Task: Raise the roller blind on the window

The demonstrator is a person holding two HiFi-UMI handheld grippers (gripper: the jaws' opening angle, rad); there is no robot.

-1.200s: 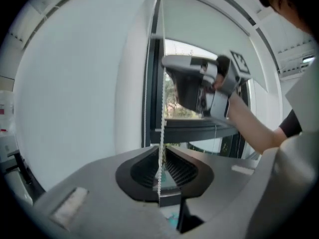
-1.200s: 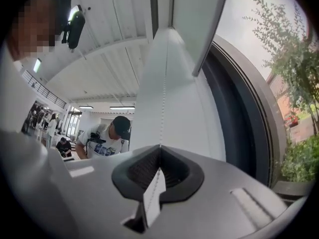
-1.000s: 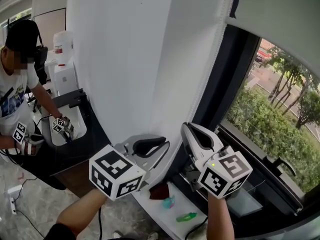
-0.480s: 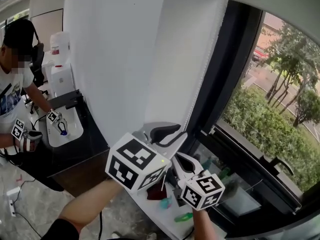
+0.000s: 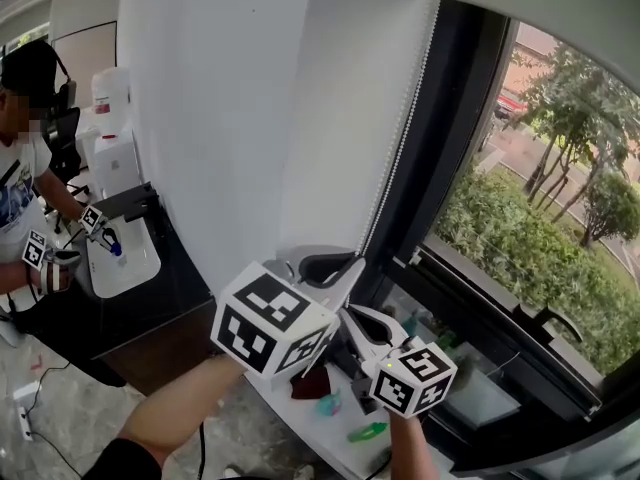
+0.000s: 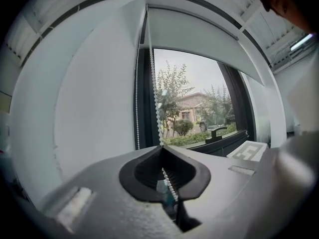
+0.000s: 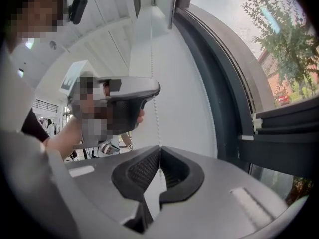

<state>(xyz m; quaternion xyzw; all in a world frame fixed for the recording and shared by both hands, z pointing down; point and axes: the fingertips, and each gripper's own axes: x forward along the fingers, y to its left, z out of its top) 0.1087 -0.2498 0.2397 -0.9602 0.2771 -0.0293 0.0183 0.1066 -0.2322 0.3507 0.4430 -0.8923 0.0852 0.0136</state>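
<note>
White ledge (image 5: pixel 303 425) w/ green bottle (image 5: pixel 369 432), teal thing (image 5: pixel 331 404).

1. An office-like workroom: plain white wall (image 5: pixel 230 118), panelled ceiling (image 6: pixel 279 29) with a strip light (image 6: pixel 304 41).
2. A tall, dark-framed window (image 5: pixel 520 218) with a roller blind (image 6: pixel 199 39) looks out on trees (image 5: pixel 560 88) — daylight outside.
3. At the left a person (image 5: pixel 18 188) works at a dark counter (image 5: pixel 160 288). A dark chair (image 5: pixel 62 128) and white appliances (image 5: pixel 115 118) stand near, with a cable (image 5: pixel 45 423) on the floor.
</note>
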